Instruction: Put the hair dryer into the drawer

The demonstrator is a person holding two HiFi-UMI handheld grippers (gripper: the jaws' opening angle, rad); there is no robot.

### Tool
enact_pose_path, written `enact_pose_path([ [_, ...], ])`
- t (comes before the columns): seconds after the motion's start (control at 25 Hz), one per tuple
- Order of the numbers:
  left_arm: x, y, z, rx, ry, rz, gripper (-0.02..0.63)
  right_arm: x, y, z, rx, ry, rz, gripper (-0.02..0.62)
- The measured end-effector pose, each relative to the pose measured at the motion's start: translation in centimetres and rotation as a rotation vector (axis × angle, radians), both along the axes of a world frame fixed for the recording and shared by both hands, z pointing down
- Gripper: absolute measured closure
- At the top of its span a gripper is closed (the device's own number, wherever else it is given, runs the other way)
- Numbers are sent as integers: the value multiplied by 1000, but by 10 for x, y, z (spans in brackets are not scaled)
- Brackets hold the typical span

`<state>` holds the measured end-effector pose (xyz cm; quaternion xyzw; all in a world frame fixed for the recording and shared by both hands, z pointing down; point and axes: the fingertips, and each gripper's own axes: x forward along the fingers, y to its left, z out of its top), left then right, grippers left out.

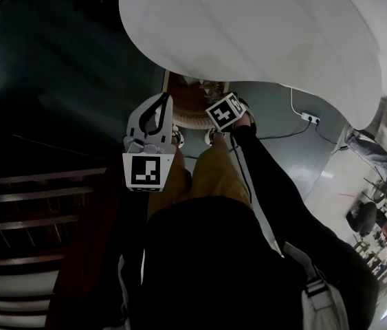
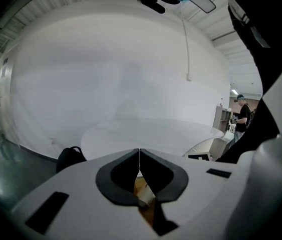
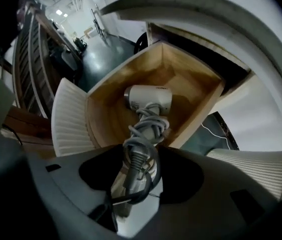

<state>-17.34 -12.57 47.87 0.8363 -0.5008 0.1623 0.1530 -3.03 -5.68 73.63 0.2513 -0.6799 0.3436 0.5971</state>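
Down inside the wooden drawer [image 3: 103, 109] is the white hair dryer [image 3: 148, 100], with its grey power cord [image 3: 150, 128] bunched along the handle. Its shell looks hard and smooth, so it may slip, and the cord is soft and floppy. I think the handle is the best place to hold. The right gripper [image 3: 138, 156] pinches the cord by the plug [image 3: 133, 160]. The left gripper [image 2: 139, 151] is pressed together, holding nothing.

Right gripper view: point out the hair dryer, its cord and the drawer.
hair dryer [image 3: 151, 96]: right gripper view, on its white body.
cord [image 3: 147, 125]: right gripper view, on the coiled bundle.
drawer [image 3: 111, 91]: right gripper view, on its wooden inner wall.
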Motion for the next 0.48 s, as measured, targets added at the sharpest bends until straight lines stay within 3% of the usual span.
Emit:
enact_pose_path([
  [0.2, 0, 0, 2, -7, -9, 5, 588, -29, -20, -8, 73, -59, 11, 376],
  [0.48, -9, 0, 4, -21, -10, -8, 588, -39, -47, 2, 148, -14, 26, 370],
])
